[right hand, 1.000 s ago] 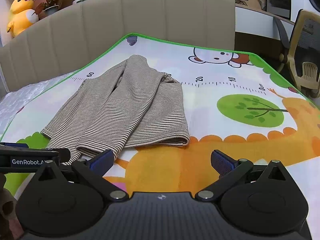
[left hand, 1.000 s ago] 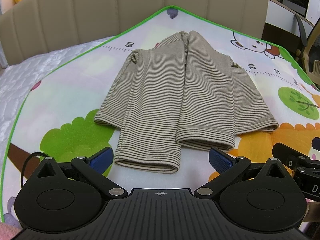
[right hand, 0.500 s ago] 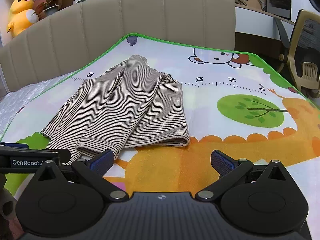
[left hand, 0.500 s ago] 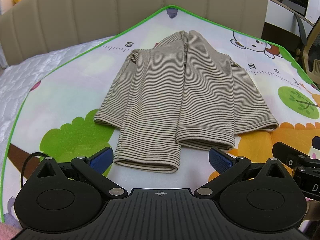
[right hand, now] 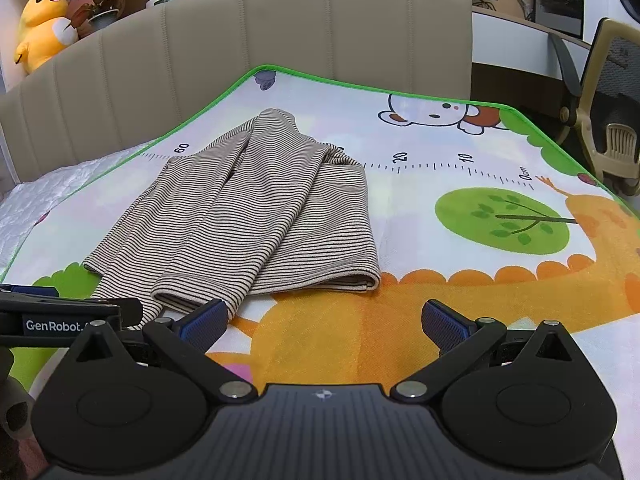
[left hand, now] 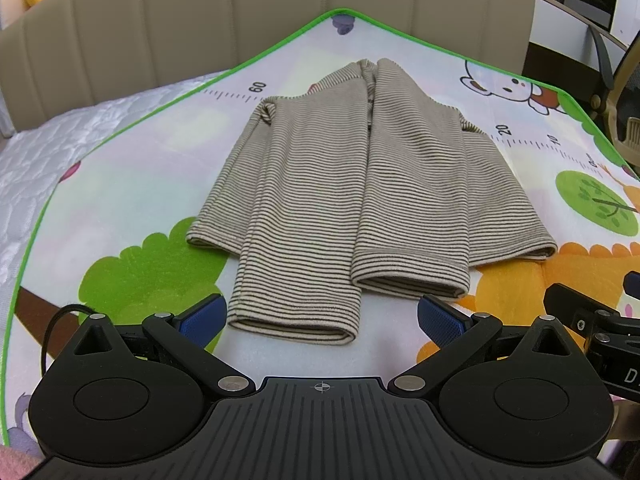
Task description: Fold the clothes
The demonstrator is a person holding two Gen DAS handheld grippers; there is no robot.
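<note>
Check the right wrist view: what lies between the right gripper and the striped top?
Only bare play mat, its orange print. The right gripper is open, with the striped top ahead to its left; the left-hand fingers almost reach a cuff.

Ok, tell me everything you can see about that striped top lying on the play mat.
The striped top is a soft-looking knit with thin dark stripes on beige. It lies flat on the cartoon play mat, both sleeves folded inward over the body, cuffs pointing toward the cameras; the left-hand sleeve reaches nearer. Its neck end points at the padded headboard. Only the mat touches it: the left gripper and right gripper are open, short of the cuffs.
</note>
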